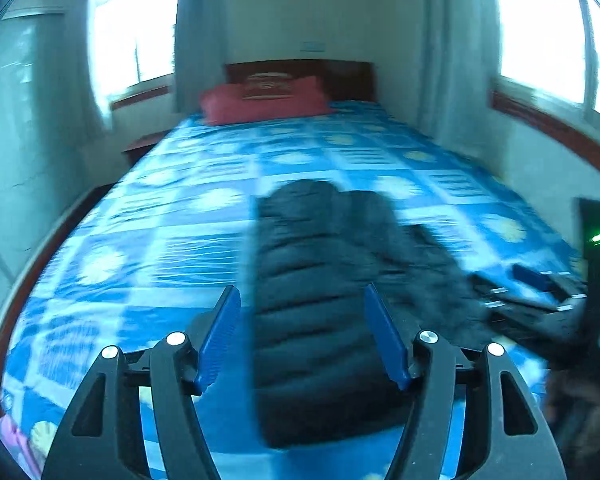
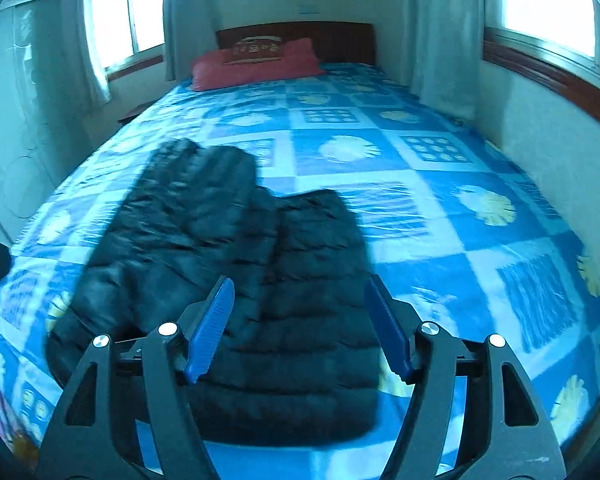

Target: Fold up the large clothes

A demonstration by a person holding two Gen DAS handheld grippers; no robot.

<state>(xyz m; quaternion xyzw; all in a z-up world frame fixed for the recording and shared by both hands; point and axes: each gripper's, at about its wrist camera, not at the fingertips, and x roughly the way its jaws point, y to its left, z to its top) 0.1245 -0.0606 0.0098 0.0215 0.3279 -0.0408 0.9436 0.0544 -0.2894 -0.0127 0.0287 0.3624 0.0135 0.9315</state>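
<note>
A black quilted puffer jacket [image 1: 320, 300] lies flat on the blue patterned bed sheet [image 1: 148, 248], folded into a long narrow shape. My left gripper [image 1: 300, 292] hovers above its near end, open, with nothing touching the blue pads [image 1: 220, 332]. In the right wrist view the jacket [image 2: 260, 260] spreads wider to the left, with a quilted flap lying over its middle. My right gripper [image 2: 300, 284] is also open above the jacket's near right part, pads [image 2: 388, 328] clear of the fabric. It shows again, blurred, as the right gripper [image 1: 536, 286] at the right edge of the left wrist view.
A red pillow [image 2: 256, 62] rests against the dark wooden headboard [image 2: 340, 38] at the far end. A wall with a window runs close along the bed's right side [image 2: 540, 128]. A small nightstand [image 1: 144, 146] stands left of the bed. Wide bare sheet [image 2: 480, 240] lies right of the jacket.
</note>
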